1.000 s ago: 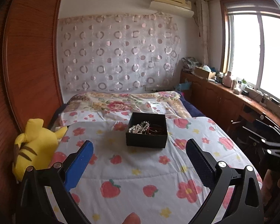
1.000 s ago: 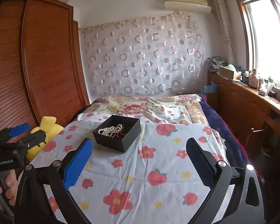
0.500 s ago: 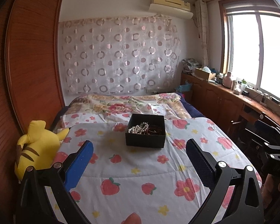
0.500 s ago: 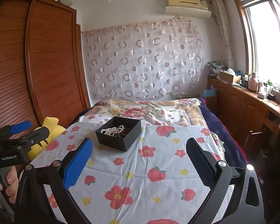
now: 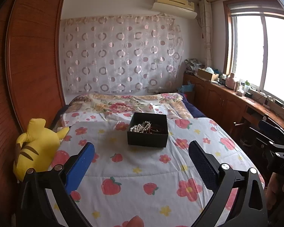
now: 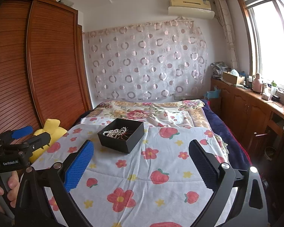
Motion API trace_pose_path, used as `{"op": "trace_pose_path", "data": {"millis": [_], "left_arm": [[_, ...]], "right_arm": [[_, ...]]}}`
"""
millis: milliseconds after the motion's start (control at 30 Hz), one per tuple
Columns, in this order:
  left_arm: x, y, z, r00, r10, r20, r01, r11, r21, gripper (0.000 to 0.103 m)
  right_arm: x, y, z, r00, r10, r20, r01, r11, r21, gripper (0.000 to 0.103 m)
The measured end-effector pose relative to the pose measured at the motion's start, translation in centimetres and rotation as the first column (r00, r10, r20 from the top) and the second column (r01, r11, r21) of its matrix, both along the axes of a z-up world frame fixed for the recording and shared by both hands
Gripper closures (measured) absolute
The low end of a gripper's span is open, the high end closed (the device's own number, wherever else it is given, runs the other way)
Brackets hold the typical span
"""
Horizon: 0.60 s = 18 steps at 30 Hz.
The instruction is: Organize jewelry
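A black open box [image 5: 147, 132] [image 6: 121, 135] sits on the flowered bedspread [image 5: 142, 170] [image 6: 151, 170] near the middle of the bed. Inside it lie a white pearl strand [image 5: 140, 127] [image 6: 114, 131] and some dark red beaded pieces [image 5: 157, 129]. My left gripper [image 5: 141, 152] is open and empty, well short of the box. My right gripper [image 6: 141, 152] is also open and empty, with the box ahead and to its left. The left gripper [image 6: 21, 135] shows at the left edge of the right wrist view, held by a hand [image 6: 11, 189].
A yellow plush toy [image 5: 37, 147] [image 6: 49, 130] lies at the bed's left edge beside a wooden wardrobe [image 5: 28, 66]. A wooden counter [image 5: 236, 102] with clutter runs under the window on the right. A folded floral quilt [image 5: 126, 106] lies beyond the box.
Both cameras have tilted upward and drawn back a little, so the box sits lower in view and more ceiling shows. Both grippers stay open.
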State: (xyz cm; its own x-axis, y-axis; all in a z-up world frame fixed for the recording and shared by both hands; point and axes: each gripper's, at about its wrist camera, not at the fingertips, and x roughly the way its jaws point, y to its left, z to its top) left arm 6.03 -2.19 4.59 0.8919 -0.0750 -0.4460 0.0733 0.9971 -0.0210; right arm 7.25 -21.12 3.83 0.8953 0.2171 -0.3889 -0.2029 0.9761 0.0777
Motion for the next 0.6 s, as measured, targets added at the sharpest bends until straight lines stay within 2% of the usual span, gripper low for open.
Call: {"op": "trace_pose_path", "data": {"millis": [600], "left_arm": [[-0.66, -0.23, 0.02, 1.000, -0.002, 0.017, 0.002, 1.000, -0.006, 0.007]], "right_arm": [[-0.03, 0.65, -0.08, 1.000, 0.005, -0.005, -0.005, 1.000, 0.005, 0.002]]}}
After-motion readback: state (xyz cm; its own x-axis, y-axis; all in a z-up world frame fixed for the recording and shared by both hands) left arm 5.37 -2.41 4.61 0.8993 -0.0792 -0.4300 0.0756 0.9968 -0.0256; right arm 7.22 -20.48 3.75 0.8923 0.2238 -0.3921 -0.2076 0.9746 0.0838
